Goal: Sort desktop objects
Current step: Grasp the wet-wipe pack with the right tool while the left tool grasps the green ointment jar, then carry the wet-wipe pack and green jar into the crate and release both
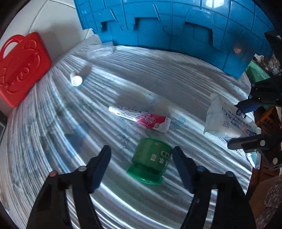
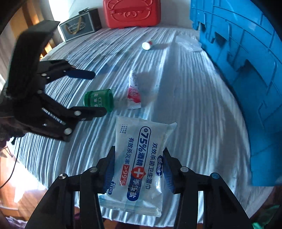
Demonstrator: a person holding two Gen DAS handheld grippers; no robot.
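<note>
A green plastic container (image 1: 151, 161) lies on its side on the striped table, between the open fingers of my left gripper (image 1: 141, 158); it also shows in the right wrist view (image 2: 99, 100). A white and pink tube (image 1: 141, 118) lies just beyond it. My right gripper (image 2: 139, 162) is open, its fingers on either side of a pack of wet wipes (image 2: 141, 158) lying flat near the table edge; I cannot tell whether they touch it. The pack also shows in the left wrist view (image 1: 227, 119). A small white bottle (image 1: 76, 79) lies farther back.
A big blue crate (image 1: 176, 24) stands along the back. A red case (image 1: 19, 67) leans at the far left. A clear plastic box (image 1: 100, 50) lies by the crate. A dark box (image 2: 81, 24) stands beside the red case (image 2: 132, 12).
</note>
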